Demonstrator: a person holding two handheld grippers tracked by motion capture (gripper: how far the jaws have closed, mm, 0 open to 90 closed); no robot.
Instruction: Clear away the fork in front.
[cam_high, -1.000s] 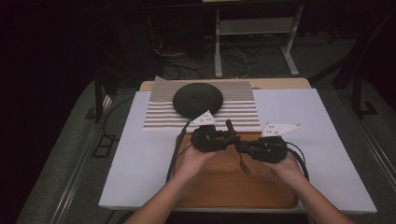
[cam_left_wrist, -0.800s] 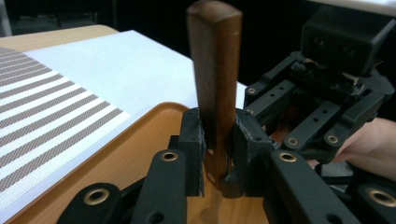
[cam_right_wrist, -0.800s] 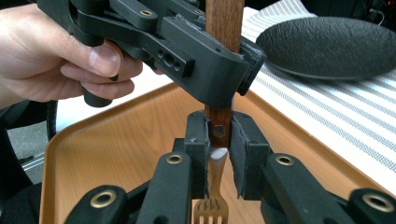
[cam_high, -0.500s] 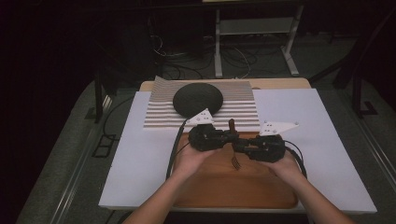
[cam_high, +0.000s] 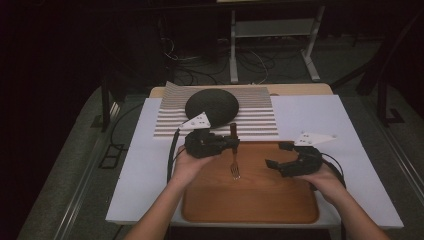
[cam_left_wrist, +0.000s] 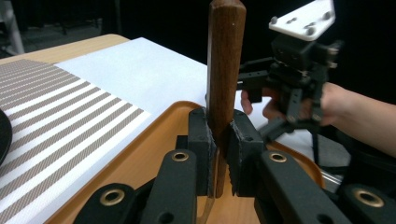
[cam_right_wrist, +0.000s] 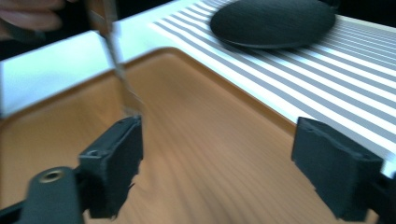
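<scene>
A fork with a dark wooden handle hangs tines down over the orange-brown tray. My left gripper is shut on the handle. In the left gripper view the handle stands upright, clamped between the pads. My right gripper is to the right of the fork, over the tray, open and holding nothing. In the right gripper view its pads stand wide apart, with the fork's metal neck hanging at the upper left.
A striped placemat lies behind the tray, carrying a dark round dish. A white sheet covers the table under both. Cables trail from each gripper. Past the table's far edge are a dark floor and table legs.
The two grippers were close together on the fork. My right gripper has let go, opened and moved off to the right. The left gripper still holds the fork, a little farther back.
</scene>
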